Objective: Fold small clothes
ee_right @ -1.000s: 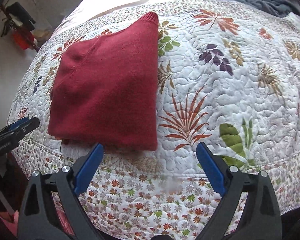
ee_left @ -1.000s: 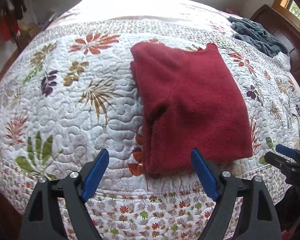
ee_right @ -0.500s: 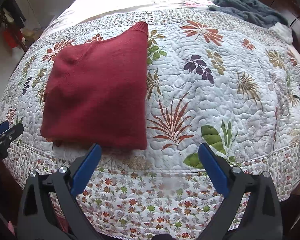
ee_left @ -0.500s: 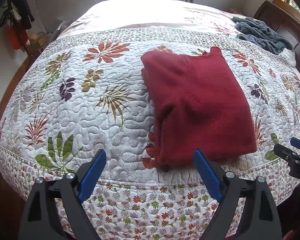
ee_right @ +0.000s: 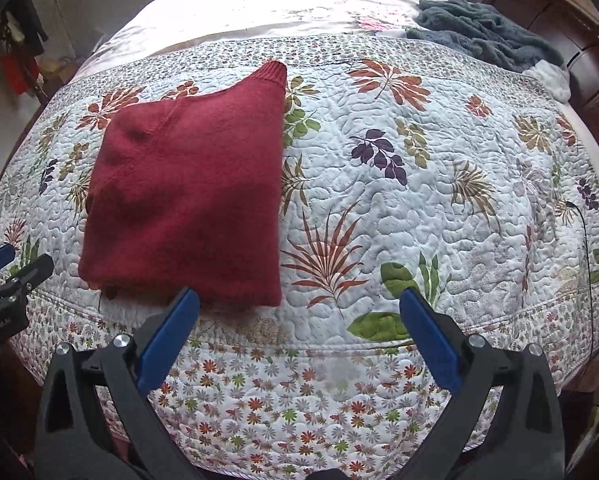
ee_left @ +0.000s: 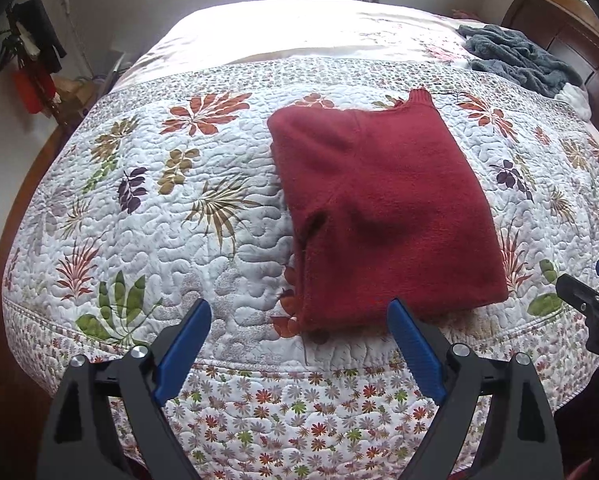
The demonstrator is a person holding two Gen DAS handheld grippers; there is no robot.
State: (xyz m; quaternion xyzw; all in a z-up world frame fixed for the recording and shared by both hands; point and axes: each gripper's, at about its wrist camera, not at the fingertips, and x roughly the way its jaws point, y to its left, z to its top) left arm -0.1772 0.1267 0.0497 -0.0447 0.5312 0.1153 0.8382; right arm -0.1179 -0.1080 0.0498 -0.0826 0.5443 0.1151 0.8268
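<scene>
Red sweater folded into a neat rectangle, flat on the floral quilt, near the bed's front edge. From the left gripper, at about 1 o'clock; from the right gripper, at about 11 o'clock. Both pairs of jaws spread wide, released, empty, clear of the cloth. Grey blanket bunched at 1 o'clock, well apart, by the dark headboard.
</scene>
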